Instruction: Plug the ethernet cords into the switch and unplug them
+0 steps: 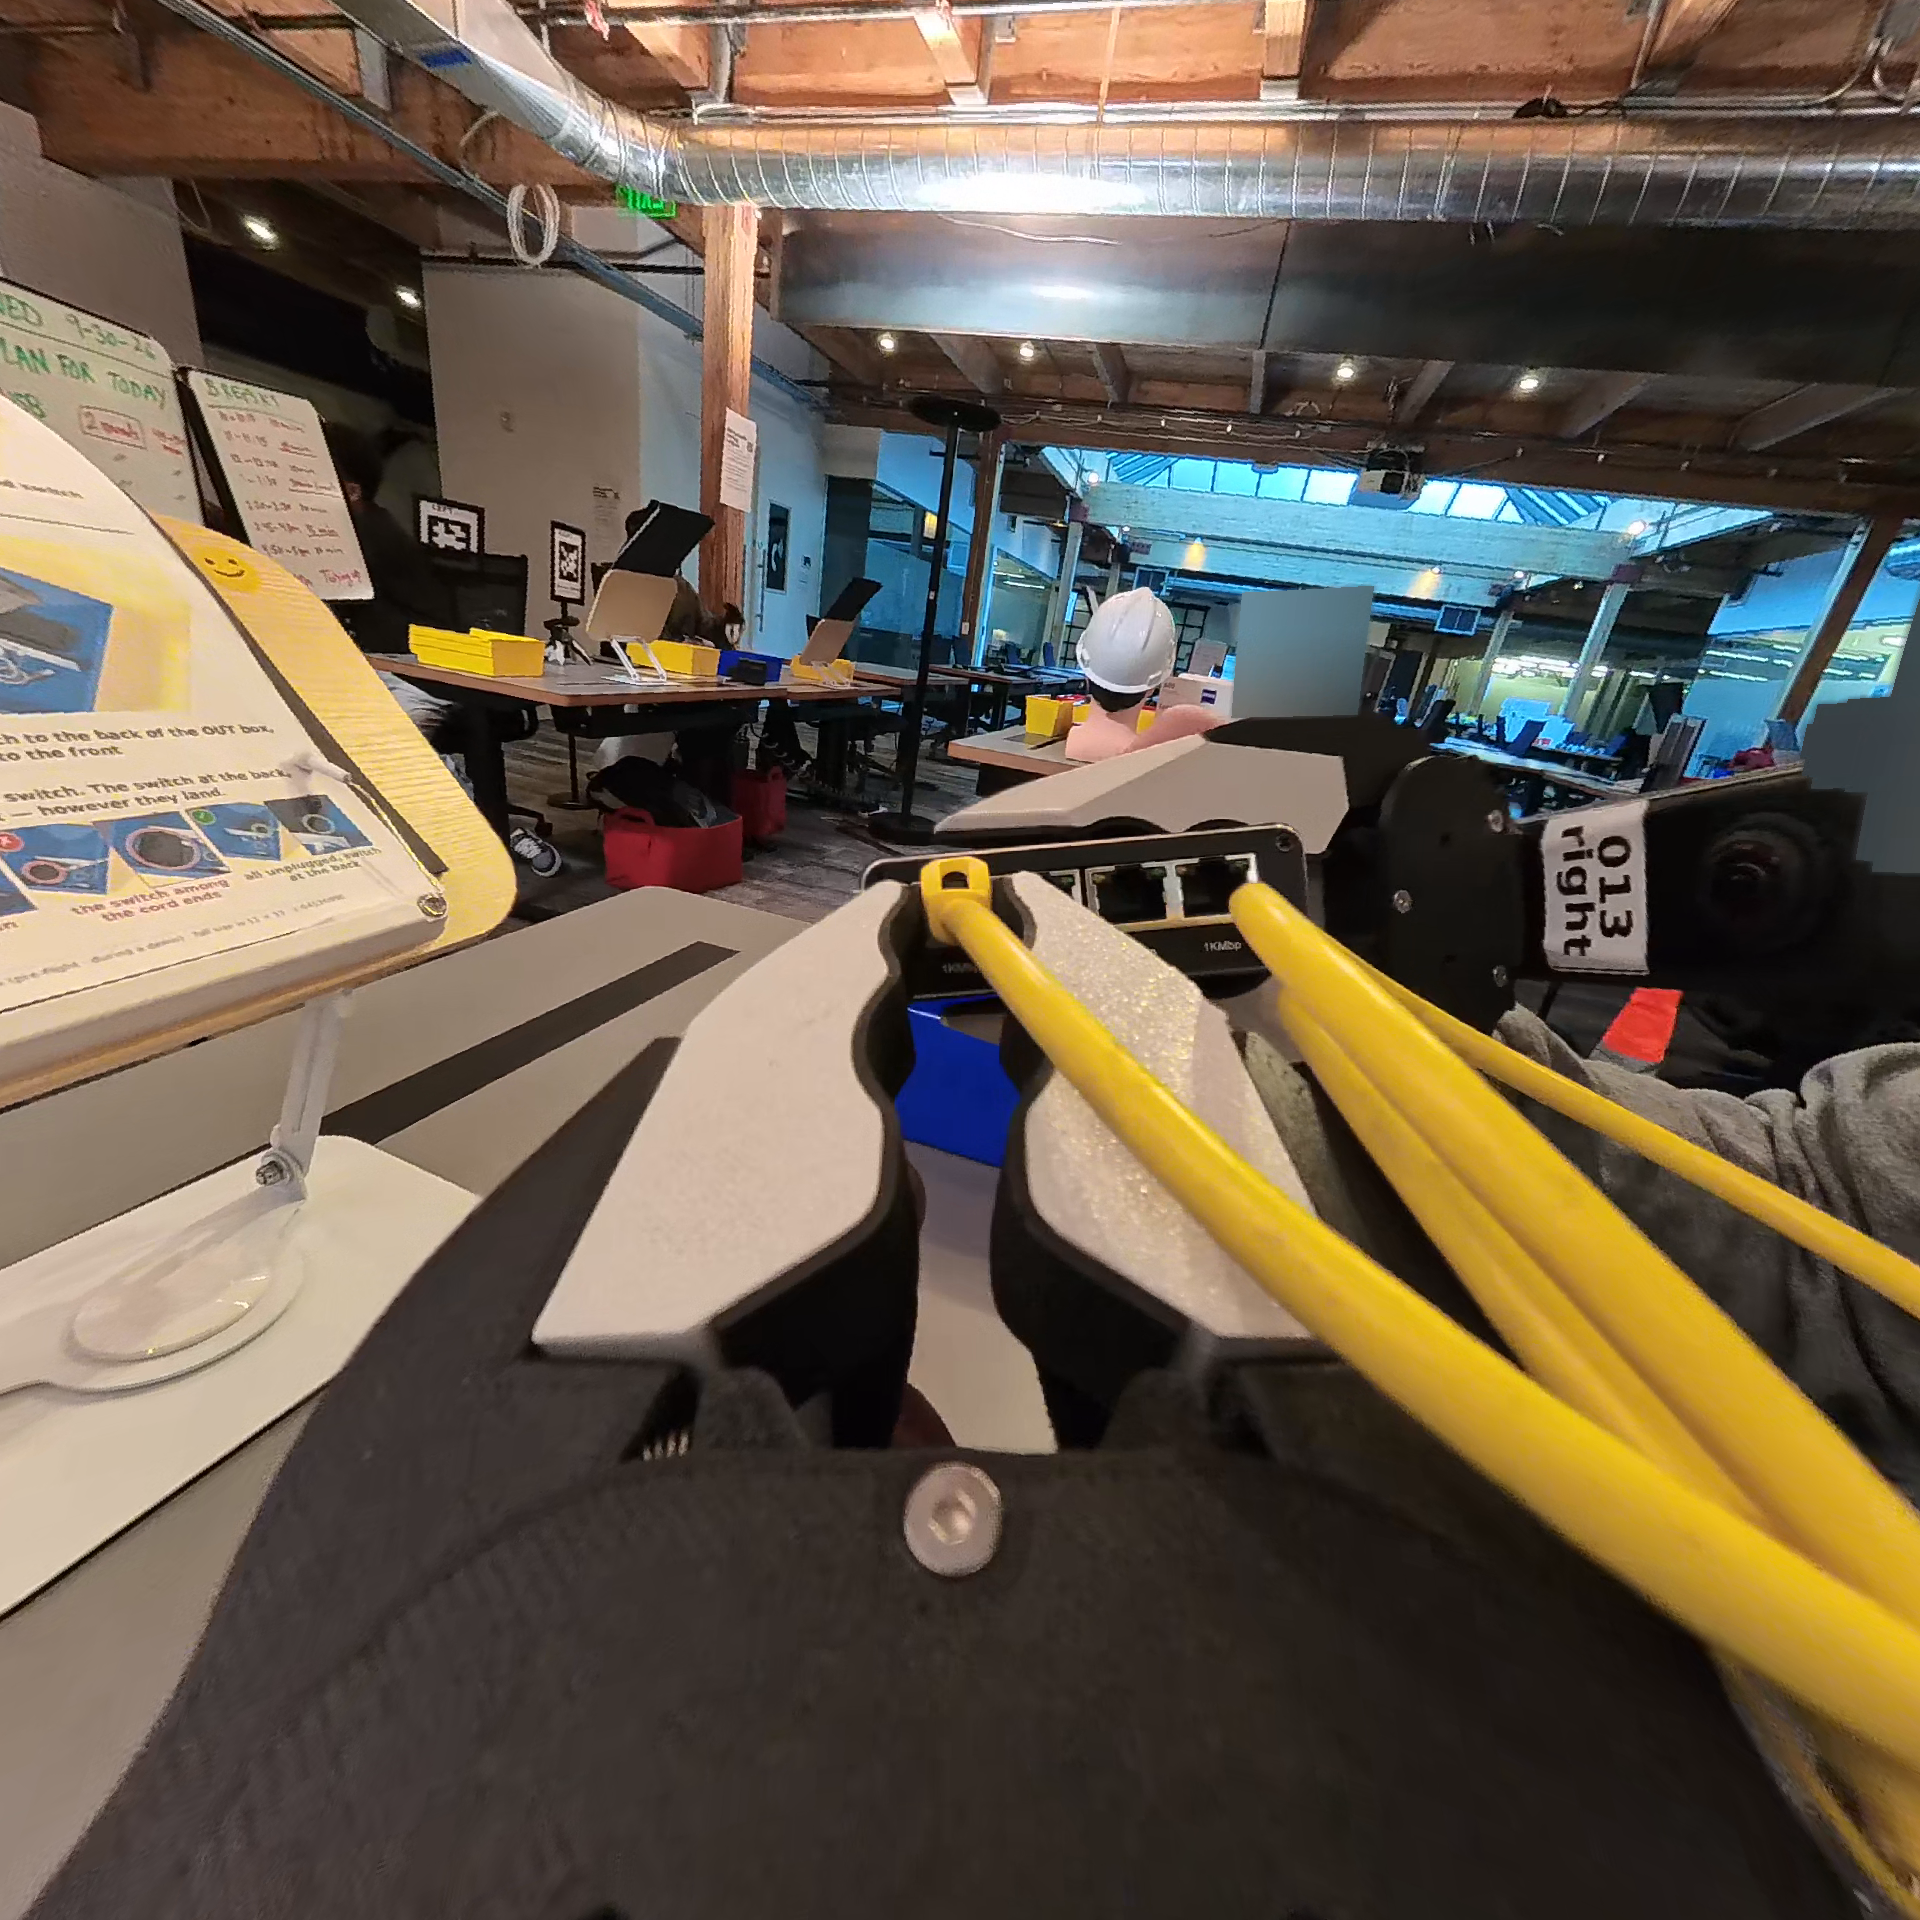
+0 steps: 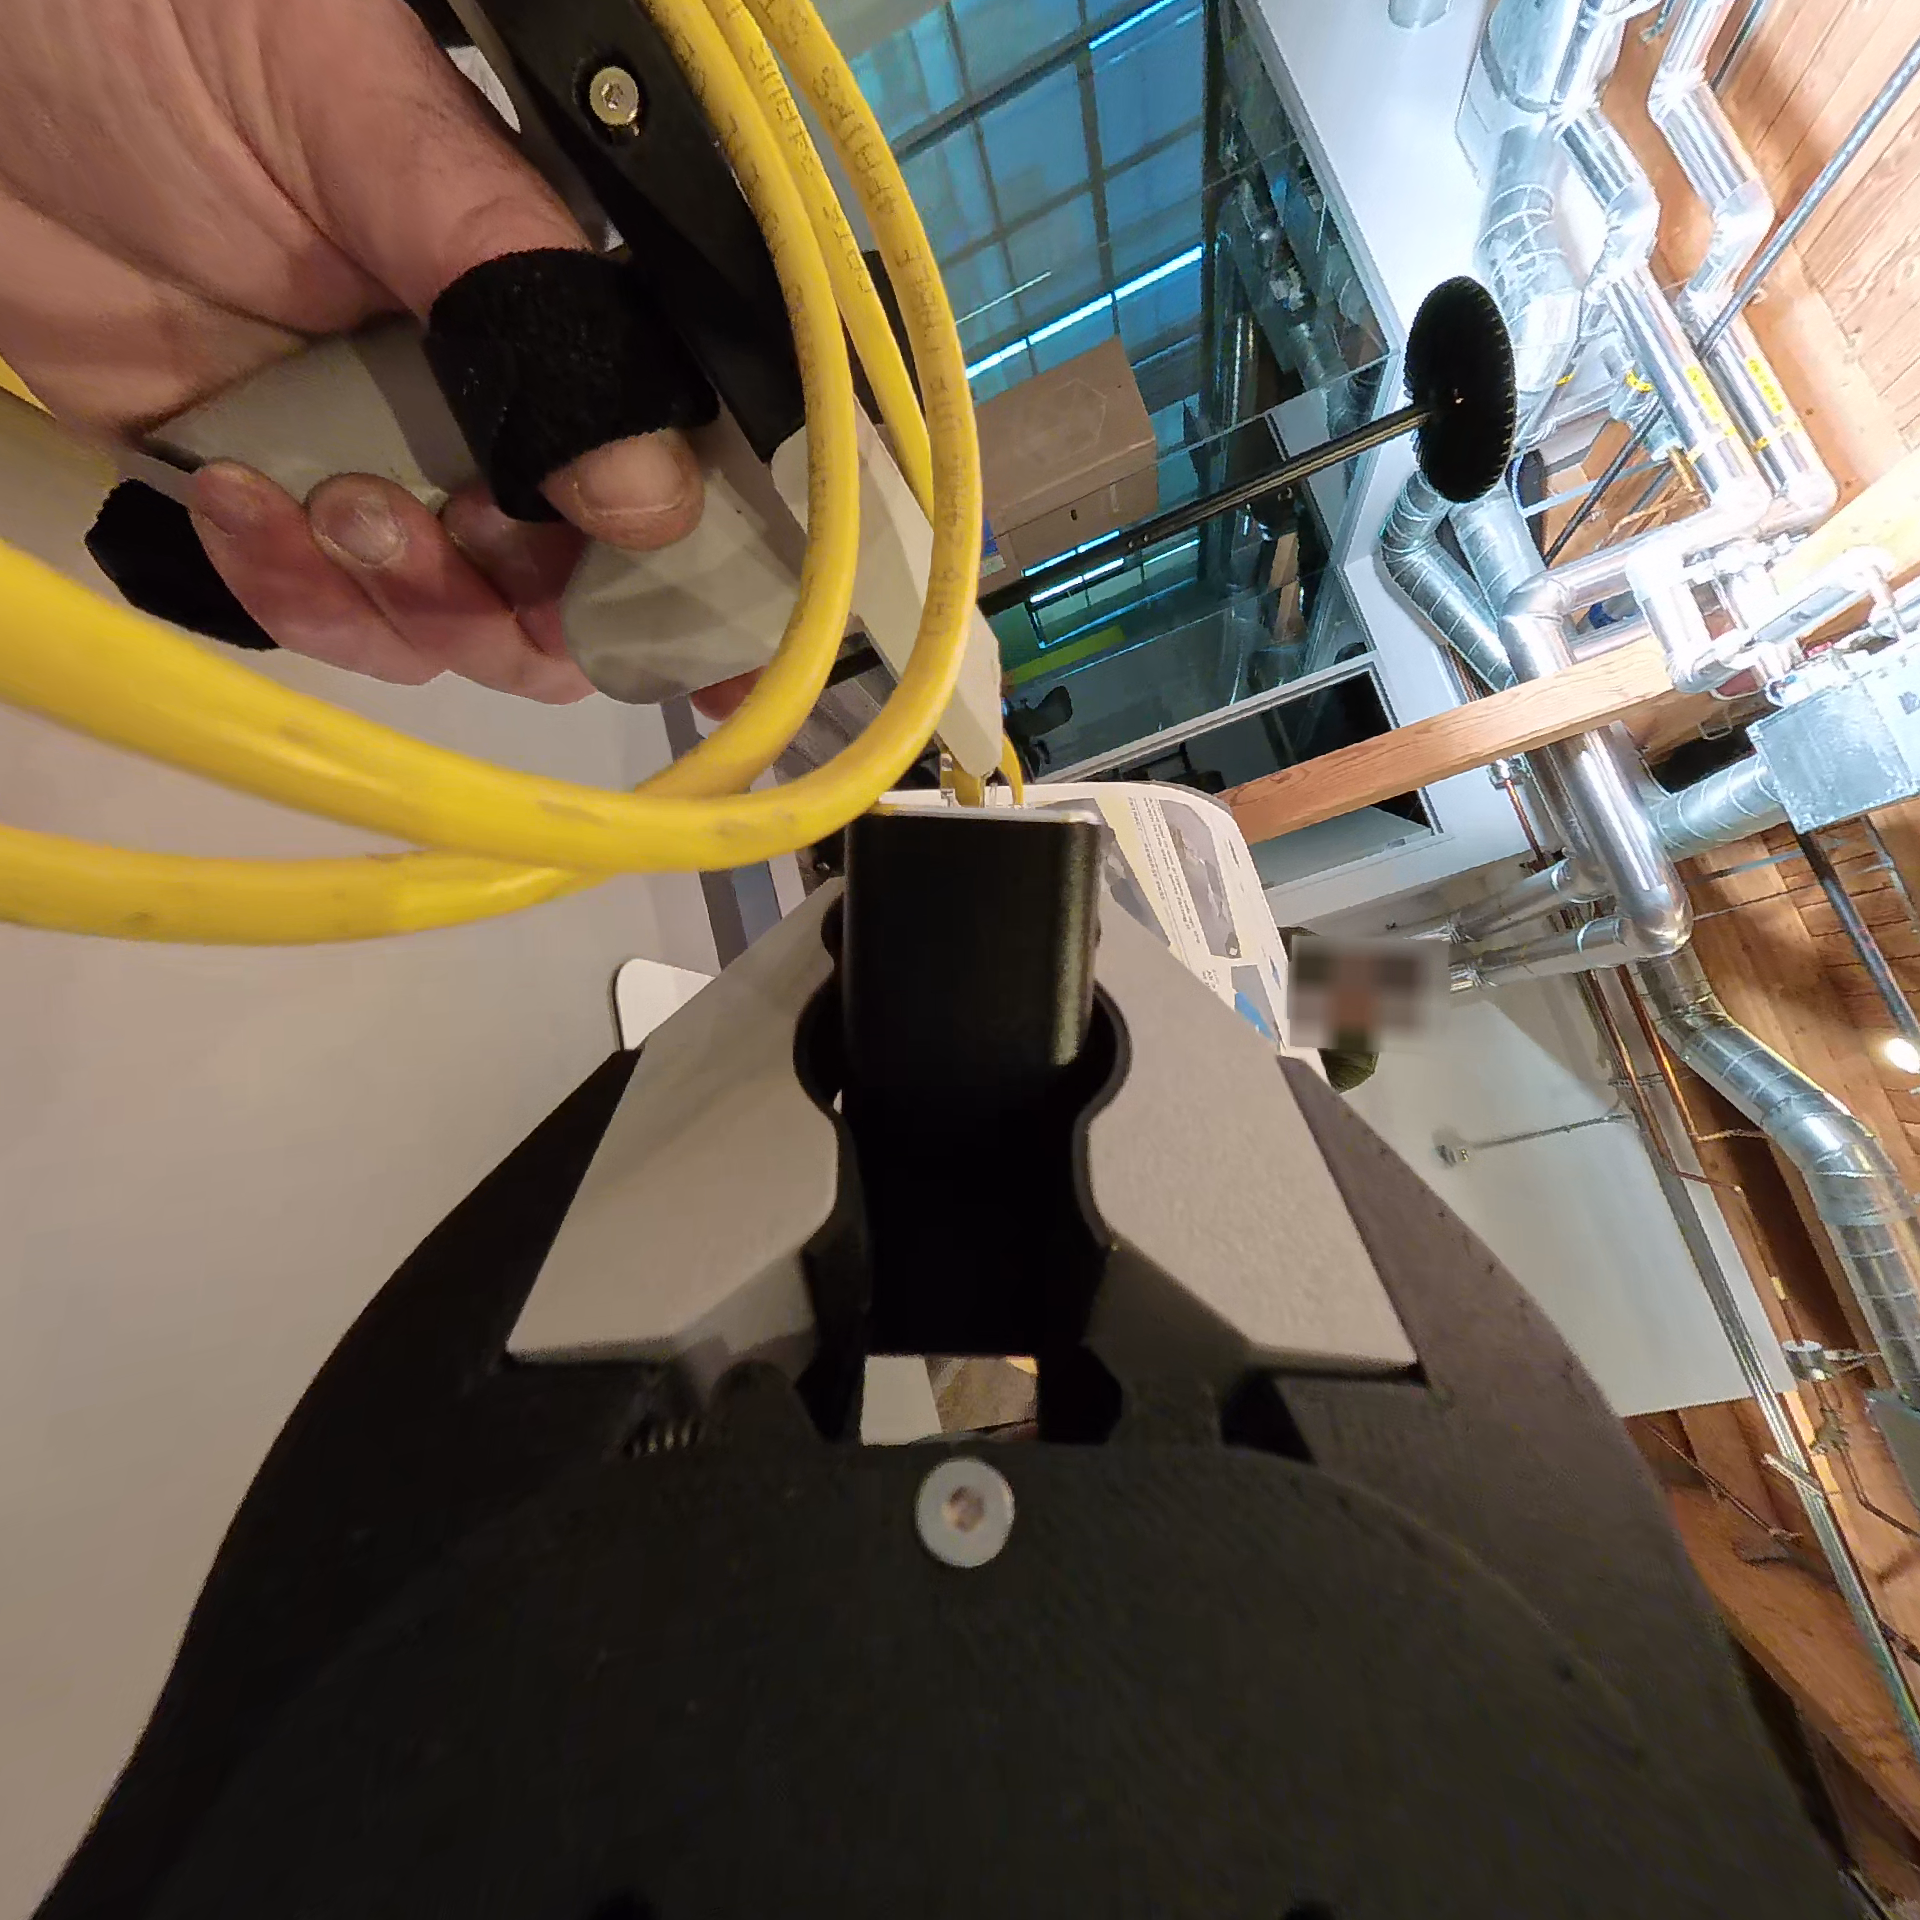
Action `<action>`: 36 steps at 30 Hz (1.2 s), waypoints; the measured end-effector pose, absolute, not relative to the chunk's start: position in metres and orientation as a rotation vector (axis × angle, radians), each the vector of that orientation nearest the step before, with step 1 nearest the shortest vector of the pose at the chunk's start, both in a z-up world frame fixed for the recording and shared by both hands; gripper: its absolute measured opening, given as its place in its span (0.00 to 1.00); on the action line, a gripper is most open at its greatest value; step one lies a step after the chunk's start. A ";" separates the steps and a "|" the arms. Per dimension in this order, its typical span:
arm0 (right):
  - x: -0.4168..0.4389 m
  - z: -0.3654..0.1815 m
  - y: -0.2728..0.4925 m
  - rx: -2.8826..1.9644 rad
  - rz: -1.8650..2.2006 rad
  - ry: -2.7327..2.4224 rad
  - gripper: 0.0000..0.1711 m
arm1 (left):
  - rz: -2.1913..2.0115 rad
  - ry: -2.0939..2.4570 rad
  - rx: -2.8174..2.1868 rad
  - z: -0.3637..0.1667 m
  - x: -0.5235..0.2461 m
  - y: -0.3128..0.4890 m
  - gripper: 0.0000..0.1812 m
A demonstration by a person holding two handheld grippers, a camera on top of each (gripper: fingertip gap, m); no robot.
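Here, your left gripper [image 1: 961,904] pinches a smooth yellow ethernet cord [image 1: 1091,1049] just behind its plug, at the far-left port of the switch [image 1: 1164,894]. The switch, a flat black metal box, is held raised off the grey table [image 1: 156,1174], clamped at its right end between the angular grey fingers of your right gripper [image 2: 961,935]. More glossy yellow cords [image 1: 1558,1226] trail toward you on the right.

Instruction card [image 1: 156,748] tilted on a clear stand [image 1: 197,1288], left side of the grey surface [image 1: 582,997]. Blue bin [image 1: 951,1081] just beyond. Farther off: yellow trays [image 1: 476,650] on desks, red bag [image 1: 670,847] on the floor, white hard hat [image 1: 1127,639], silver duct [image 1: 1143,166] overhead.
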State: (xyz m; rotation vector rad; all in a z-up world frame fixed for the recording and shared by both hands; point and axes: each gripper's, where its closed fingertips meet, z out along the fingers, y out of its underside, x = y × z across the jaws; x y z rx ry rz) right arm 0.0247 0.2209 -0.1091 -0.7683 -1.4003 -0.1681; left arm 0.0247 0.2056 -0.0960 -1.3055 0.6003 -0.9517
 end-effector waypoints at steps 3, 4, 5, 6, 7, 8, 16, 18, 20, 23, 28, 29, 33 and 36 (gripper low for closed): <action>0.025 -0.110 0.221 -0.771 -0.165 -1.404 0.18 | -0.947 0.598 -1.310 -0.097 0.026 0.206 0.10; 0.025 -0.111 0.221 -0.771 -0.166 -1.408 0.18 | -0.936 0.604 -1.318 -0.098 0.026 0.207 0.10; 0.024 -0.111 0.220 -0.771 -0.165 -1.410 0.18 | -0.929 0.610 -1.326 -0.099 0.027 0.207 0.07; 0.024 -0.111 0.219 -0.769 -0.160 -1.409 0.18 | -0.941 0.607 -1.323 -0.098 0.026 0.206 0.07; 0.023 -0.111 0.219 -0.766 -0.163 -1.412 0.18 | -0.952 0.605 -1.323 -0.098 0.026 0.206 0.07; 0.024 -0.112 0.220 -0.765 -0.178 -1.422 0.18 | -0.931 0.612 -1.336 -0.100 0.027 0.207 0.07; 0.024 -0.115 0.226 -0.770 -0.158 -1.426 0.19 | -0.911 0.638 -1.363 -0.100 0.025 0.211 0.07; 0.024 -0.118 0.230 -0.786 -0.136 -1.432 0.19 | -0.883 0.642 -1.375 -0.102 0.025 0.213 0.07; 0.024 -0.120 0.232 -0.807 -0.112 -1.434 0.19 | -0.887 0.638 -1.379 -0.103 0.025 0.214 0.07; 0.025 -0.121 0.235 -0.814 -0.101 -1.432 0.19 | -0.870 0.651 -1.371 -0.101 0.023 0.213 0.08; 0.030 -0.127 0.244 -0.854 -0.089 -1.427 0.19 | -0.859 0.647 -1.371 -0.101 0.020 0.215 0.11; 0.032 -0.128 0.246 -0.864 -0.093 -1.428 0.19 | -0.853 0.639 -1.394 -0.104 0.019 0.217 0.12; 0.039 -0.129 0.257 -0.919 -0.111 -1.418 0.19 | -0.851 0.603 -1.465 -0.112 0.015 0.226 0.18; 0.046 -0.130 0.264 -0.955 -0.129 -1.403 0.19 | -0.826 0.579 -1.483 -0.113 0.010 0.231 0.18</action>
